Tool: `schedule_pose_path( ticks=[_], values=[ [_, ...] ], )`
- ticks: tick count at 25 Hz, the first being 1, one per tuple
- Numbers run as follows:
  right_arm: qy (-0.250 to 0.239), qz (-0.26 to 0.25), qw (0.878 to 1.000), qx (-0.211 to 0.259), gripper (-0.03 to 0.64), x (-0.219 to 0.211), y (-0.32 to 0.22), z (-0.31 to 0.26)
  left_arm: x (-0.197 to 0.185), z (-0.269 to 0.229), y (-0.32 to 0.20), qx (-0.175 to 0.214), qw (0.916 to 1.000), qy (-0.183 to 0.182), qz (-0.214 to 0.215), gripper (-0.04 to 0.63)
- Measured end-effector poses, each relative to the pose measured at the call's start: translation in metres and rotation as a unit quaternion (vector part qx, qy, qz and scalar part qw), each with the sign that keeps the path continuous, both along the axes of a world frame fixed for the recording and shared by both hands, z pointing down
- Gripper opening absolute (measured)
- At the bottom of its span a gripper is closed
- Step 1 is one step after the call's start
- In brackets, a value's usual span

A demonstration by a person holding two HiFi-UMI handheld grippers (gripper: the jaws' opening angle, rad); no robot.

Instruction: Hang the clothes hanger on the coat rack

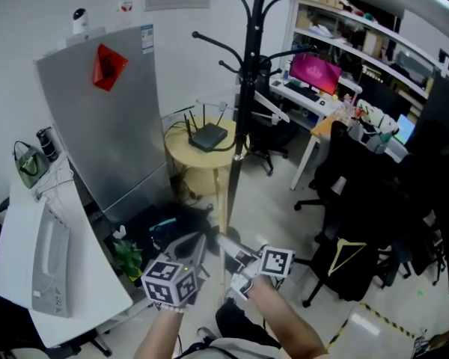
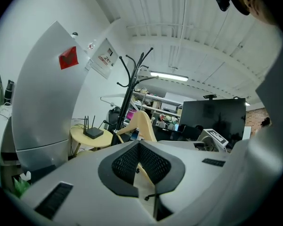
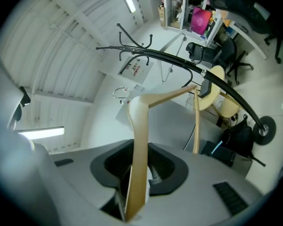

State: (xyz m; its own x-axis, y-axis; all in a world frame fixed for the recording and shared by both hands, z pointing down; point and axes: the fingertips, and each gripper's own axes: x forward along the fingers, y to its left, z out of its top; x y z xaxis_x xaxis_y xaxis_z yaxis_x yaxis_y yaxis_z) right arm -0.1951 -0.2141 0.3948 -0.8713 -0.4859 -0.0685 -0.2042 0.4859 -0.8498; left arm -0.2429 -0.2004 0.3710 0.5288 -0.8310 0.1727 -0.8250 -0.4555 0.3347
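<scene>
Hanger (image 3: 140, 140): pinched by left fingers (image 2: 125, 161) and right fingers (image 3: 172, 168) | coat rack (image 1: 247, 88): ahead

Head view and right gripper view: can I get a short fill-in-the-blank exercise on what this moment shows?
1. The right gripper is shut on a wooden ____.
2. On the round table beside the coat rack sits a black ____ with antennas.
3. The sticker on the grey refrigerator is ____ in colour.
Missing words: hanger; router; red.
</scene>
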Motion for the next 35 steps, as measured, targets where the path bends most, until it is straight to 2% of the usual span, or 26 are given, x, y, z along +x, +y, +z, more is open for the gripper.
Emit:
schedule_pose_path(
  ticks=[3,7,23,35],
  values=[
    [-0.011,0.003,0.999,-0.035,0.109,0.0,-0.021,0.018,-0.006,0.007,-0.011,-0.003,1.0,0.001,-0.006,-0.011],
    [-0.056,-0.003,0.995,-0.077,0.109,-0.005,-0.056,0.03,-0.01,0.015,-0.036,-0.007,0.9999,-0.005,-0.013,-0.011],
    [-0.089,-0.032,0.989,-0.116,0.11,-0.018,-0.196,0.064,-0.012,0.045,-0.169,-0.036,0.9987,-0.021,-0.03,-0.009],
    [-0.097,-0.042,0.978,-0.179,0.109,-0.018,-0.257,0.129,-0.008,0.082,-0.217,-0.072,0.9966,-0.028,-0.029,-0.011]
  ],
)
